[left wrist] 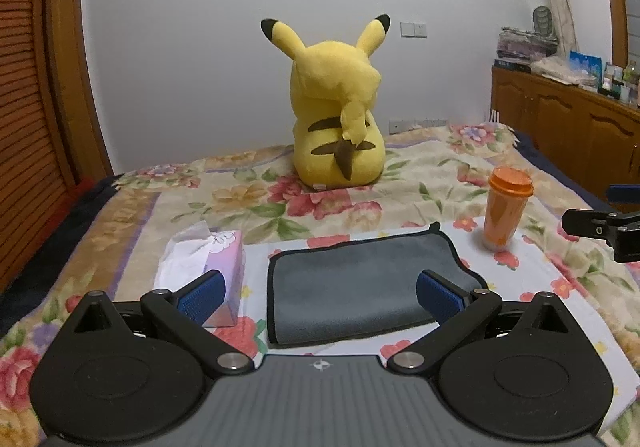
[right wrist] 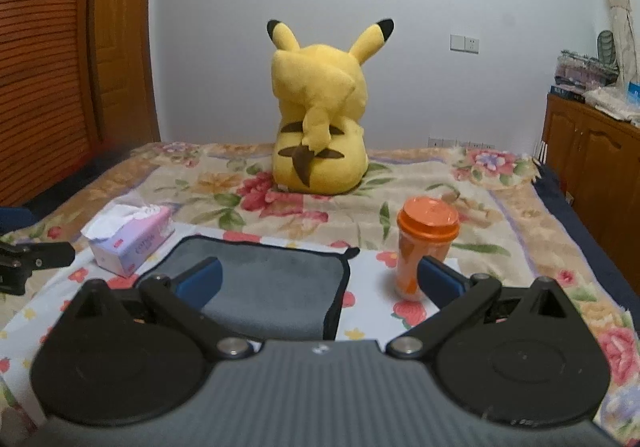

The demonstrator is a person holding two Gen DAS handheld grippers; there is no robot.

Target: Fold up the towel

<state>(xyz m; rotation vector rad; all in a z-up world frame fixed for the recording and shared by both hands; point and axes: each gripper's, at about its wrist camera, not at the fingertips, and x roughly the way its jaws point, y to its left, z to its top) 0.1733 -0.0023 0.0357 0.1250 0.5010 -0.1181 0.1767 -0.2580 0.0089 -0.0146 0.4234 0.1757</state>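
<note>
A grey towel [left wrist: 360, 283] with a dark border lies folded flat on the floral sheet; it also shows in the right wrist view [right wrist: 272, 287]. My left gripper [left wrist: 320, 299] is open and empty, held just above the towel's near part. My right gripper [right wrist: 320, 283] is open and empty, over the towel's right edge. The right gripper's side shows at the right edge of the left wrist view [left wrist: 608, 227], and the left gripper's side shows at the left edge of the right wrist view [right wrist: 28, 263].
A tissue box [left wrist: 212, 267] stands left of the towel. An orange lidded cup [left wrist: 506, 207] stands right of it. A yellow plush toy [left wrist: 336, 119] sits at the back of the bed. A wooden cabinet [left wrist: 568, 127] stands at right.
</note>
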